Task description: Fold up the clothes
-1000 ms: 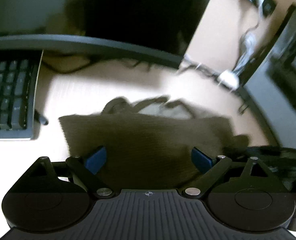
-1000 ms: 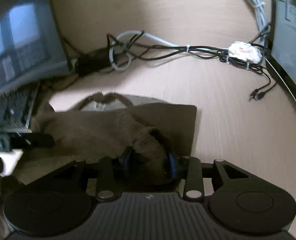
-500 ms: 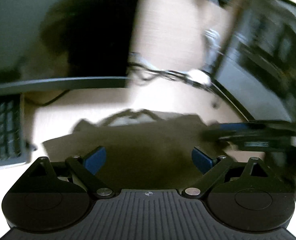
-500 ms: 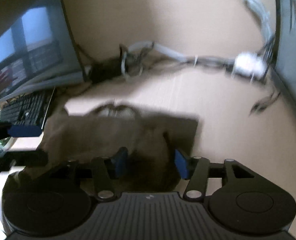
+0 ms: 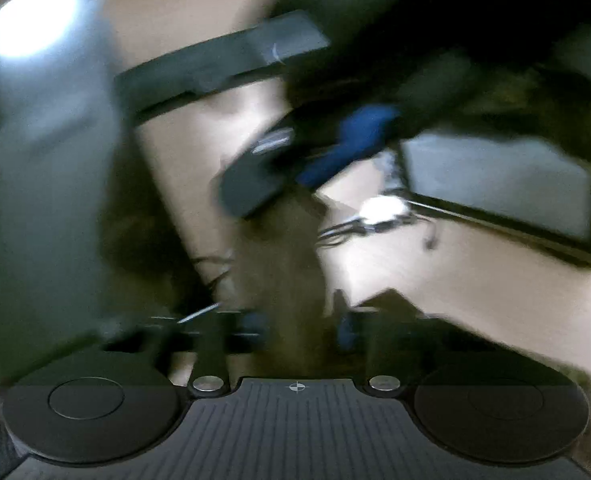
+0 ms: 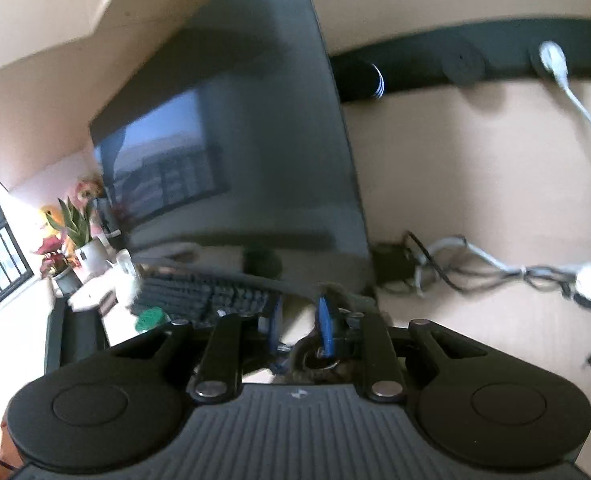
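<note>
The brown knit garment [image 5: 279, 256] hangs as a narrow, stretched band between the left gripper's blue pads, rising toward the other gripper higher in that blurred view; in the right wrist view only a small bunched fold [image 6: 315, 364] of it shows, pinched between blue pads.

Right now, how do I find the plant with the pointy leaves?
Find the big dark monitor in the right wrist view, then look left of its lower corner, past the keyboard. The plant stands there in a white pot; the red-leaved plant beside it has a darker pot, but this one has tall, pointy green leaves.
</note>
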Available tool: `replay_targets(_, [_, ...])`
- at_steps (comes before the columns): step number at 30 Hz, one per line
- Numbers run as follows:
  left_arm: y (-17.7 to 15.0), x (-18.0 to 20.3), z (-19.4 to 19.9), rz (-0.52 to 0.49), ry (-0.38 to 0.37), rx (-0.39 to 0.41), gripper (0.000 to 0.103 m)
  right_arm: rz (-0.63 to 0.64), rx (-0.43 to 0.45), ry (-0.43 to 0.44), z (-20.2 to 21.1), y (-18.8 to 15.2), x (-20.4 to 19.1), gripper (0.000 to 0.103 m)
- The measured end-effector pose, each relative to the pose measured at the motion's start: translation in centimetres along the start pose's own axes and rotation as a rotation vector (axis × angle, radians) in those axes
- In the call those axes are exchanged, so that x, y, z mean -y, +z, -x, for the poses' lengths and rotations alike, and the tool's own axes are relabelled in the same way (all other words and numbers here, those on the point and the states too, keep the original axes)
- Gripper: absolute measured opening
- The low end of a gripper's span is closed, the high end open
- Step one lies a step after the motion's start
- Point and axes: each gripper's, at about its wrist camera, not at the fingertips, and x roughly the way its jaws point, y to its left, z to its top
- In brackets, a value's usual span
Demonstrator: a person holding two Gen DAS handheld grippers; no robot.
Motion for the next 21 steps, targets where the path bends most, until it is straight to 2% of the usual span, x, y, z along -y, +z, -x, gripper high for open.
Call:
replay_targets(2, [-0.4, -4.3, 1.5, 0.136, 0.083, 0.008, 0.011, 0.008, 0.031, -0.054, -0.2, -0.4, 0.1, 0.052])
replay_targets(4, [-0.9, -8.8, 3.4, 0.279, 0.178, 0.021, 0.011, 0.014, 0.041, -0.118, -1.0, -1.0, 0.3, 0.052])
replay_targets(5, [-1.4, -11.1, 4.5, 0.354, 0.221, 0.027, 0.011, 0.009, 0.006, -0.155, -2.4, -1.7, 0.7, 0.051])
replay_targets(6, [-1.9, -13.3, 5.5, 0.420, 0.263, 0.032, 0.011, -0.001, -0.038, -0.185, -4.1, -2.5, 1.1, 0.041])
replay_targets(7, [-2.4, -15.3, 6.5, 0.474, 0.304, 0.034, 0.011, -0.009, -0.080, -0.206, -5.8, -3.4, 1.4, 0.037])
replay_targets(9, [-3.4, -18.2, 7.8, 0.532, 0.365, 0.025, 0.011, -0.003, -0.141, -0.233, -9.3, -4.8, 1.5, 0.033])
replay_targets(13, [-5.3, -21.0, 8.6, 0.615, 0.380, -0.017, 0.011, 0.057, -0.246, -0.218, -16.5, -7.2, 0.0, 0.033])
replay_targets(16, [-6.5, -21.7, 8.5, 0.651, 0.378, -0.047, 0.011, 0.199, -0.383, -0.153, -20.1, -9.9, -2.7, 0.034])
replay_targets(19, [-7.4, -22.4, 8.4, 0.681, 0.373, -0.068, 0.011, 0.363, -0.391, -0.149, -20.5, -11.2, -5.2, 0.038])
replay_targets(21, [-7.1, -22.3, 8.3, 0.675, 0.354, -0.049, 0.011, 0.319, -0.364, -0.129, -19.0, -10.2, -4.7, 0.038])
